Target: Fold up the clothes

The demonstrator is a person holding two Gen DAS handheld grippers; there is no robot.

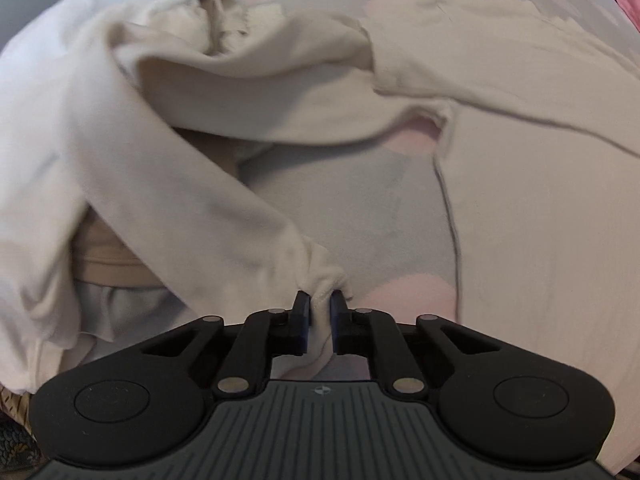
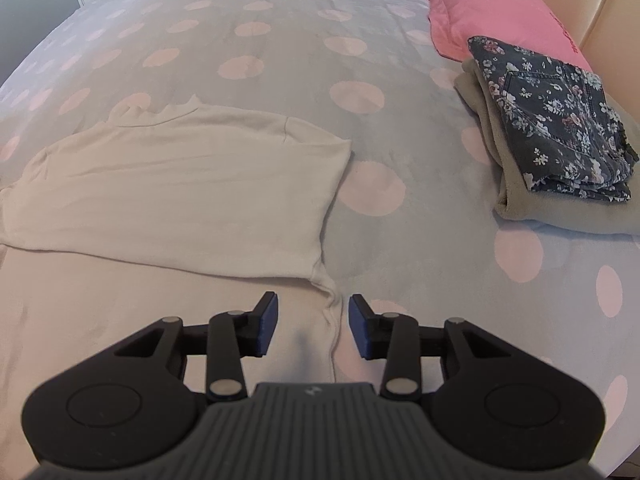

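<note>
A cream long-sleeved top (image 1: 520,200) lies on the grey bedspread with pink dots (image 1: 340,208). In the left wrist view its sleeve (image 1: 224,208) runs down from the bunched upper left, and my left gripper (image 1: 320,316) is shut on the sleeve's cuff. In the right wrist view the same top (image 2: 180,184) lies flat with one sleeve folded across it. My right gripper (image 2: 313,326) stands open just above the top's side edge (image 2: 332,312), the seam lying between the fingers without the pads pressing on it.
A folded stack, floral dark jeans (image 2: 556,120) on a beige garment (image 2: 532,216), sits at the right of the bed. A pink pillow (image 2: 492,4) lies behind it. Bare bedspread (image 2: 260,40) stretches beyond the top. A tan garment (image 1: 108,256) shows under the sleeve at left.
</note>
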